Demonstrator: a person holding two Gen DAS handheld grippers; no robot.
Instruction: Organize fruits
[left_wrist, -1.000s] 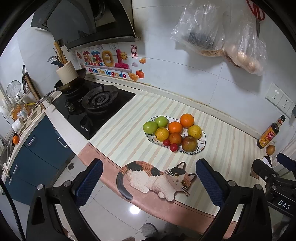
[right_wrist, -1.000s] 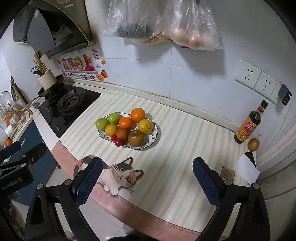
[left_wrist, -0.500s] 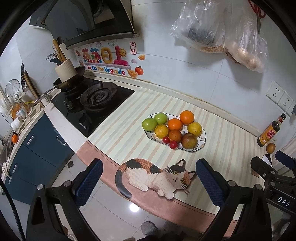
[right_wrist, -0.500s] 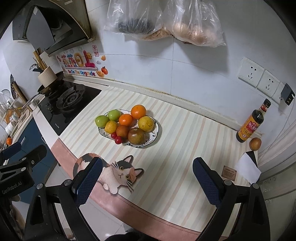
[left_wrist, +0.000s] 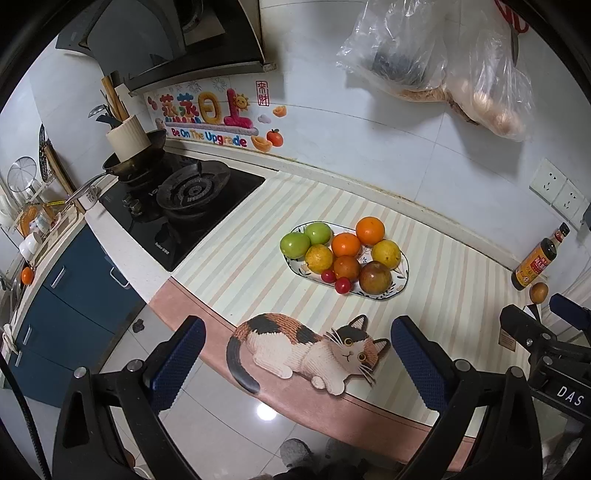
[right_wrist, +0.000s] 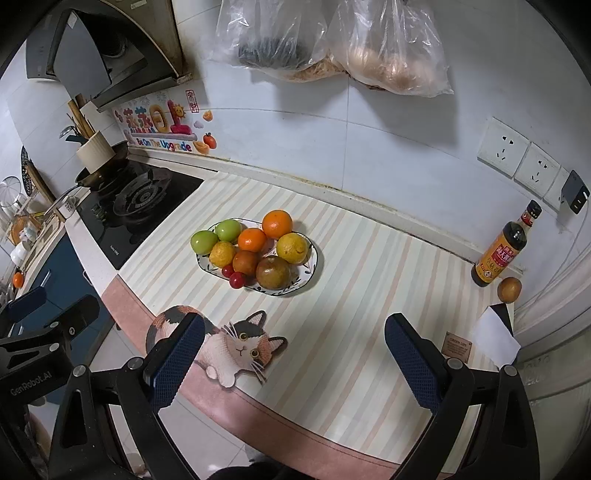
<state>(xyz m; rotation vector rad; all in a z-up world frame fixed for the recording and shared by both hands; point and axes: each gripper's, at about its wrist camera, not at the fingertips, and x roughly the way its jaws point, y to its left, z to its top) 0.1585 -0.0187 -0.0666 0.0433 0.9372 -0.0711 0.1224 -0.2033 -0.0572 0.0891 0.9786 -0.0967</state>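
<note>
An oval patterned plate (left_wrist: 400, 286) (right_wrist: 312, 271) on the striped counter mat holds several fruits: two green ones (left_wrist: 294, 244) (right_wrist: 204, 241), oranges (left_wrist: 370, 230) (right_wrist: 277, 223), yellow citrus (left_wrist: 386, 253) (right_wrist: 292, 248), a brown fruit (left_wrist: 375, 277) (right_wrist: 273, 272) and two small red ones (left_wrist: 342, 285) (right_wrist: 237, 280). One lone brown fruit (left_wrist: 538, 292) (right_wrist: 509, 289) lies at the far right by a bottle. My left gripper (left_wrist: 295, 354) and right gripper (right_wrist: 293, 350) are both open and empty, held back over the counter's front edge, well short of the plate.
A soy sauce bottle (left_wrist: 537, 258) (right_wrist: 502, 251) stands at the right wall. A gas hob (left_wrist: 184, 206) (right_wrist: 133, 206) with a pan lies to the left. A cat-shaped mat (left_wrist: 306, 347) (right_wrist: 229, 343) lies at the front edge. Plastic bags (right_wrist: 332, 40) hang on the wall.
Both grippers have drifted slightly back and up, so the plate sits a little higher and farther in each view. Neither gripper's opening changed.
</note>
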